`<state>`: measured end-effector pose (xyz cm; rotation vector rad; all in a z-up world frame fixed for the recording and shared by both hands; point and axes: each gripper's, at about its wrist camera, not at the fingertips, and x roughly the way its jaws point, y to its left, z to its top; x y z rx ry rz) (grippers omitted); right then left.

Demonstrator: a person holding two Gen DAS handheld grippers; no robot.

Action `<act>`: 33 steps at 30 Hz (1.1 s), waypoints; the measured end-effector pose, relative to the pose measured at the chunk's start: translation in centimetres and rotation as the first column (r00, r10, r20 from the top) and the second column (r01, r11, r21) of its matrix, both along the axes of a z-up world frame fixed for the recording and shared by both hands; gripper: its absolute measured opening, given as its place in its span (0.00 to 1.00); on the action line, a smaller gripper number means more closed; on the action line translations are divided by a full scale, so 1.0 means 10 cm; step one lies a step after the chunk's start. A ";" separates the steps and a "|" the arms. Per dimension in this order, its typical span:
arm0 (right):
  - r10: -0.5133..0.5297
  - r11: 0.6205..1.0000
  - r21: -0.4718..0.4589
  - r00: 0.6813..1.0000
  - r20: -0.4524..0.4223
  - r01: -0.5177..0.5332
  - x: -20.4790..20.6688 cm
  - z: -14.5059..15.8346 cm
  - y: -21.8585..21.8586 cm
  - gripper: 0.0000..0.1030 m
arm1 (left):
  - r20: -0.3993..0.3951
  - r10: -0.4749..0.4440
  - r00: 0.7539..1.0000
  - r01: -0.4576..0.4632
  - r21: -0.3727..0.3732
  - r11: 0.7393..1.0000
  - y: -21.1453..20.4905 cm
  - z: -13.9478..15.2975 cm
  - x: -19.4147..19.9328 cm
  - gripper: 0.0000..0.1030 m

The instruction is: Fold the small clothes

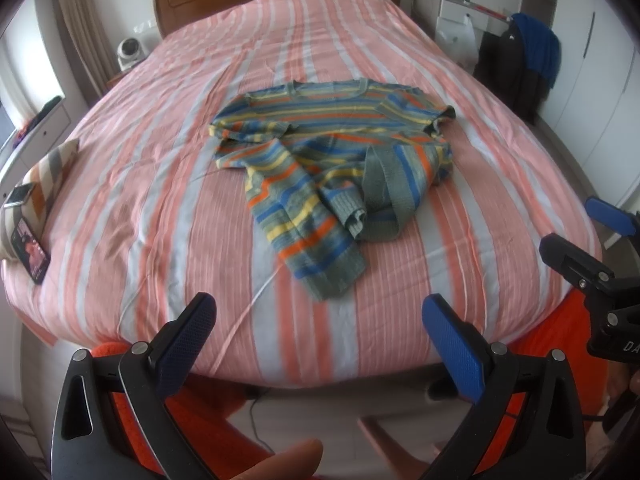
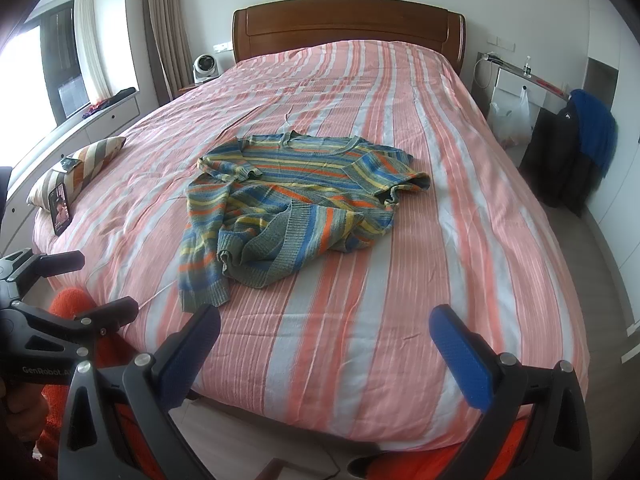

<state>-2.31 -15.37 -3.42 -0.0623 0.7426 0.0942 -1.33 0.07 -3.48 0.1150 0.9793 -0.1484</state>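
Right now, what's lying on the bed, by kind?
Sweater: 1
Pillow: 1
Phones: 2, one leaning on the pillow, one on top of it
Total: 4

Ribbed knit sweater (image 1: 332, 152), glossy wooden headboard (image 2: 348, 24)

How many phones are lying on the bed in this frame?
2. One phone with a lit screen leans against the striped pillow at the bed's left edge; a second phone rests on top of that pillow. Others could be hidden under the striped sweater.
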 end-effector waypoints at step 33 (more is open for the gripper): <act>0.001 1.000 -0.005 1.000 -0.004 -0.001 0.01 -0.02 0.02 1.00 | 0.000 -0.002 1.000 0.002 0.001 1.000 0.01 -0.03 -0.01 1.00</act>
